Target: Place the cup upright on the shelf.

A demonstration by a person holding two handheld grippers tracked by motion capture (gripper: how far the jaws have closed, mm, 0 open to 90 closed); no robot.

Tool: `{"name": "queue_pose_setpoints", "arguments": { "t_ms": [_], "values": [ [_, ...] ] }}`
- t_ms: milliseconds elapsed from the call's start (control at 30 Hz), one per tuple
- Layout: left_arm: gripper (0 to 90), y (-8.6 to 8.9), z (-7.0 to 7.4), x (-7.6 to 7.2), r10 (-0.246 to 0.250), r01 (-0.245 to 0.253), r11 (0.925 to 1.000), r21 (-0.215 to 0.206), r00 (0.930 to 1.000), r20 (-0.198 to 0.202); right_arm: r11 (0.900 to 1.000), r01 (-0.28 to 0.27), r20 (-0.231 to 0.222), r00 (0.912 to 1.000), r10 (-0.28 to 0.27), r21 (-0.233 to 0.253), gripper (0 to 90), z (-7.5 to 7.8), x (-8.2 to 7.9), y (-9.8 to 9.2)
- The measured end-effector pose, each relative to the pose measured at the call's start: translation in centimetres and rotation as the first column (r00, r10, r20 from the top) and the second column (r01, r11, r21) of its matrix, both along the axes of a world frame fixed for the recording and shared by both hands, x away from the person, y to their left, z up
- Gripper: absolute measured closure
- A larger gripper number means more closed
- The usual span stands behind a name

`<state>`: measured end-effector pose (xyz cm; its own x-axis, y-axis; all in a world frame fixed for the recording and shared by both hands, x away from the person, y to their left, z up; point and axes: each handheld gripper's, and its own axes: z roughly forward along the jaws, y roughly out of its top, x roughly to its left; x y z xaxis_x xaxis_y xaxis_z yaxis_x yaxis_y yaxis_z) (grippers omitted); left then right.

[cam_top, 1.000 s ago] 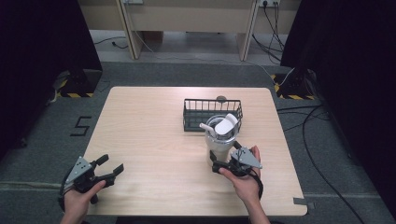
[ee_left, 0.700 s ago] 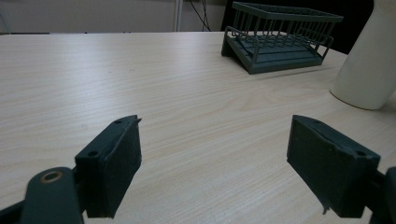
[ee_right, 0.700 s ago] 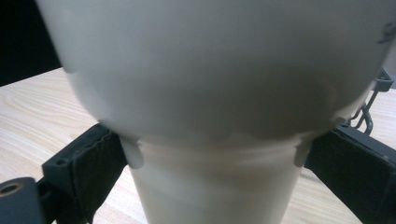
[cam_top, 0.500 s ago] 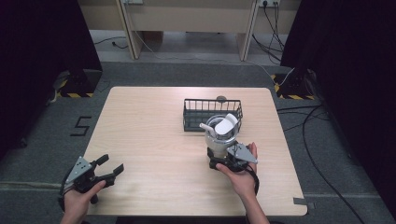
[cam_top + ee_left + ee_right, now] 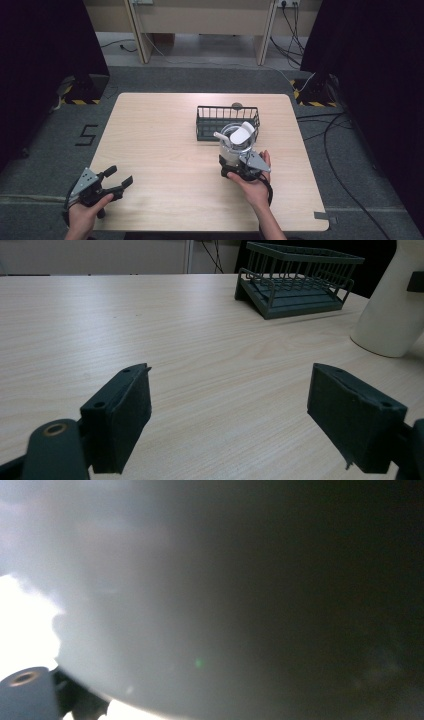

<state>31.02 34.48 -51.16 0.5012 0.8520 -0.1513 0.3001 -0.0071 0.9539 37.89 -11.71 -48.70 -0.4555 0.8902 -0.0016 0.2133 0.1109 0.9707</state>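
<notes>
Now the white cup (image 5: 237, 145) sits gripped between the right gripper's (image 5: 235, 162) closed fingers

Your left tool (image 5: 116, 181) shows black jaws under a grey three-cornered plate; your right tool (image 5: 239, 167) matches, black cable looping behind, forearms bare.

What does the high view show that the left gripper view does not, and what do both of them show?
The high view alone shows the right gripper pressed against the white cup, the white utensil standing in it, and both hands. The left gripper view alone shows the inner pads of the left gripper, jaws wide apart over bare wood. Both show the table, the dark wire basket and the white cup's side.
</notes>
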Motion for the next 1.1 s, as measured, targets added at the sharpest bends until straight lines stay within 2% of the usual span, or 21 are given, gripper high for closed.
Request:
{"name": "queue_pose_setpoints", "arguments": {
  "t_ms": [933,1100],
  "values": [
    [17.1,-0.11,0.06,0.01,-0.008,0.008,0.9999,-0.008,1.0000,0.000,1.000,-0.006,0.018,0.9998,0.006,-0.007,10.8,-0.04,0.13,0.00],
    [17.1,-0.05,0.06,0.00,-0.006,0.006,1.0000,-0.007,1.0000,0.000,1.000,0.004,0.006,1.0000,-0.004,-0.001,10.9,0.08,0.17,0.14]
  ]
}}
